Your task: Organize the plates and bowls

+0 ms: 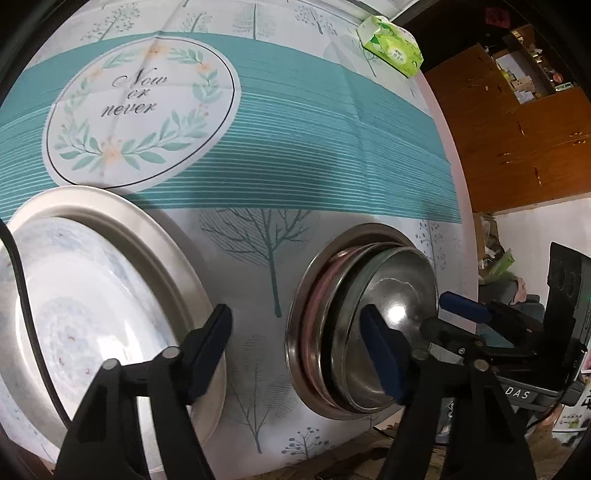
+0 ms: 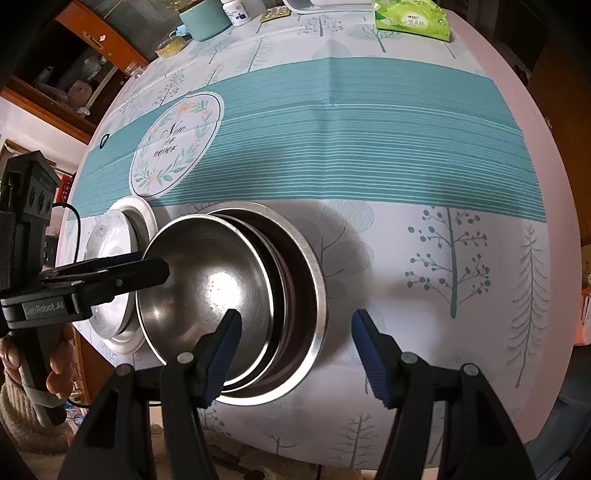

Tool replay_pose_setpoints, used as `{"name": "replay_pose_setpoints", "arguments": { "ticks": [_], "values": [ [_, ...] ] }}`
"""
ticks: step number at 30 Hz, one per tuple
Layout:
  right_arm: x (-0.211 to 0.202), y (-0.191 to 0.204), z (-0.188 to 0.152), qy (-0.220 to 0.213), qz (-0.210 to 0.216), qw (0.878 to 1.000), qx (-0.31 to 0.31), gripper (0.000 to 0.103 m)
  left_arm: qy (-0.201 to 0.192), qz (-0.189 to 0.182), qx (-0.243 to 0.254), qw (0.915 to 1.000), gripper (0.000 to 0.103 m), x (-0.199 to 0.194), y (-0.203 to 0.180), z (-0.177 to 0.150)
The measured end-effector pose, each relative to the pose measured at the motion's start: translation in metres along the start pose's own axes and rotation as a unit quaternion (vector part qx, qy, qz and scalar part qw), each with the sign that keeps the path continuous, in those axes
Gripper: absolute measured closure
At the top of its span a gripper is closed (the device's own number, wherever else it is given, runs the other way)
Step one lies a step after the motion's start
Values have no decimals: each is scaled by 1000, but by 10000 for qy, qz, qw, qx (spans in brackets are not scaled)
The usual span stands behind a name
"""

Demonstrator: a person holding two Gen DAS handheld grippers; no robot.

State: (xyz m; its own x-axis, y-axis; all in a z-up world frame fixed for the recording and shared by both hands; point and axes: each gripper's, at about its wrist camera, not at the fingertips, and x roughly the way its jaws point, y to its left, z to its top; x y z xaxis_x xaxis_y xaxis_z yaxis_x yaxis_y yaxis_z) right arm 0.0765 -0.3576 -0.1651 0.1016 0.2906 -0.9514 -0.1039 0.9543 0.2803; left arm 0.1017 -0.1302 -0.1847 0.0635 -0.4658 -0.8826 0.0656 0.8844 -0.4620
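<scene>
Bowls (image 2: 207, 291) nest tilted at 7 o'clock from the tablecloth's centre, a plate (image 2: 118, 236) at their 9. Left gripper (image 1: 295, 350) and right gripper (image 2: 291, 354) hover half open, empty, seemingly poised to straighten the stack

The table (image 2: 480, 122) is covered by a white tree-printed cloth with a teal striped band (image 2: 332, 147). Resting on it: a stack of nested steel bowls (image 2: 295, 295), a steel-rimmed plate stack (image 1: 177, 251), a green tissue pack (image 2: 413, 18) and a teal cylindrical container (image 2: 205, 20) at the far edge.
</scene>
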Motion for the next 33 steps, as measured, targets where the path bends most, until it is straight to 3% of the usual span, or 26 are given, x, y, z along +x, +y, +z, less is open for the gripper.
{"name": "replay_pose_setpoints", "arguments": {
  "ticks": [11,21,29,33],
  "values": [
    [6,-8,4,172,63,9997,181,41,474,-208,133,9986,75,24,-8,-2],
    [10,-11,7,311,107,9993,173,42,596,-126,112,9981,78,25,-9,-2],
    [10,-5,10,443,272,9986,59,63,719,44,152,9973,77,26,-17,-4],
    [10,-3,10,497,224,9985,12,64,750,158,212,9968,77,29,-26,-4]
  ]
}}
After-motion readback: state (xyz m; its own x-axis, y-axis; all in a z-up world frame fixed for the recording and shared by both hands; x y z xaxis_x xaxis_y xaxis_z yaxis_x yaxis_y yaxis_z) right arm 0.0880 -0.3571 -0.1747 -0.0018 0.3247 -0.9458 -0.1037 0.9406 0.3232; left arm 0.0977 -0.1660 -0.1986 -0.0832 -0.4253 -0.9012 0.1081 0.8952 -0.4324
